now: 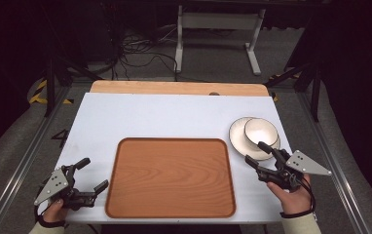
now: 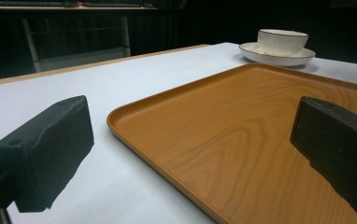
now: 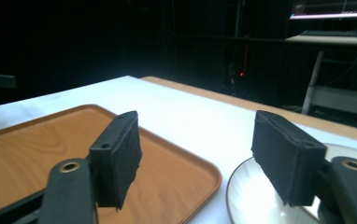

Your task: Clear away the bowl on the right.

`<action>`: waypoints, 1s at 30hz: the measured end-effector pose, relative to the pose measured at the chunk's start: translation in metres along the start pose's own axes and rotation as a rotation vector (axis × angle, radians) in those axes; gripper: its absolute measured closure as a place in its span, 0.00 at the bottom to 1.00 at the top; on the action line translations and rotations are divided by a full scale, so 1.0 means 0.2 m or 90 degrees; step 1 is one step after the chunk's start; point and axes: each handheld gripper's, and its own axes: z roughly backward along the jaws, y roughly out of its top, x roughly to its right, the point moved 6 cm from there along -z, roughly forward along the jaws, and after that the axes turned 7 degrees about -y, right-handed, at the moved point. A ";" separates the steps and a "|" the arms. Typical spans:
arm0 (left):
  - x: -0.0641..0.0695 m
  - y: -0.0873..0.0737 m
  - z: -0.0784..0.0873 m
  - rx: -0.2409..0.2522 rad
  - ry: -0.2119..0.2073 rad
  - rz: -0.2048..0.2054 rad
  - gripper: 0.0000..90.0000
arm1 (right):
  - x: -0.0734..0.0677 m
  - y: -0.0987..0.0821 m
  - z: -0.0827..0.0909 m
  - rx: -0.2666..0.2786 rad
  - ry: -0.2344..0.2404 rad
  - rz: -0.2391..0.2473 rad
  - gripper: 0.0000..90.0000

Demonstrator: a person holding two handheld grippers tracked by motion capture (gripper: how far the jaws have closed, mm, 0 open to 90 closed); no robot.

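At the near-left corner of the white surface (image 1: 125, 117), the left gripper (image 1: 90, 174) has its jaws wide apart, holding nothing, just beside the left edge of the wooden tray (image 1: 170, 178). Right of the tray, the right gripper (image 1: 256, 152) has its jaws apart with nothing clamped between them, poised at the near rim of the saucer (image 1: 237, 139). The bowl (image 1: 261, 132) sits on that saucer, just beyond the jaw tips.

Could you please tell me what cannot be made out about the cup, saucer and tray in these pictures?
- Cup contents: left gripper view looks from low, its wall hides the inside.
- Saucer: right gripper view, cut by the bottom edge, partly behind a jaw.
- Tray: left gripper view, near corner cut off.
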 end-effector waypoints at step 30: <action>0.00 0.00 0.00 -0.003 -0.003 -0.003 0.00 | 0.39 0.08 -0.10 -0.065 -0.073 -0.023 0.33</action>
